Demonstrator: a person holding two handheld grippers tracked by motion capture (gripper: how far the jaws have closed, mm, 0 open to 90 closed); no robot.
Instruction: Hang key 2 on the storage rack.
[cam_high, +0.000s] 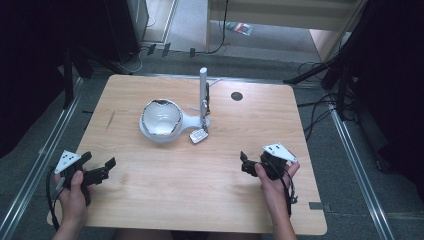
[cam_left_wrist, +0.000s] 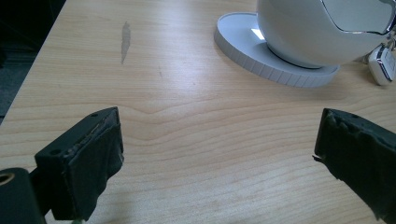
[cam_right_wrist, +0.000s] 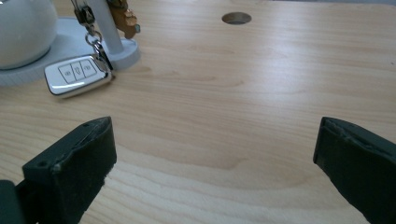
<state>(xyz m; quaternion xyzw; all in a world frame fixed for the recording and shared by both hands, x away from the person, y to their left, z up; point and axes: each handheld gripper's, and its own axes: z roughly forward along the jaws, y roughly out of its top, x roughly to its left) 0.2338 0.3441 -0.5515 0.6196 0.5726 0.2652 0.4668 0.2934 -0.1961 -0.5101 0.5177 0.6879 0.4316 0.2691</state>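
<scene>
- High view: left gripper (cam_high: 102, 167) and right gripper (cam_high: 248, 165) both sit low near the person's edge of the table (cam_high: 165, 200), well apart from each other, each held in a hand.
- Both have jaws spread wide with nothing between them; each gripper view shows bare wood in the gap.
- Nearest thing of interest: car key fob (cam_right_wrist: 77, 74), lying flat on the wood just beside the base of the white stand (cam_right_wrist: 122, 51), hanging by a ring and clip from the stand's post (cam_high: 203, 92). It lies ahead and to the left of the right gripper.
- White bowl-shaped shell (cam_high: 161, 119) sits on the stand's round ribbed disc (cam_left_wrist: 261, 63); the left gripper faces it, still well short.
- Likely step: reach for the fob with the right gripper. Best approached low, jaws straddling the fob's narrow sides, closing gently so it does not skid.
- Materials: fob is glossy, chrome-edged and rounded, so probably slippery. Jaw pads are black, rough and worn. Tabletop is pale wood grain, smooth, with a round cable hole (cam_right_wrist: 236, 18).
- Chain link may snag the post; lift slowly.
</scene>
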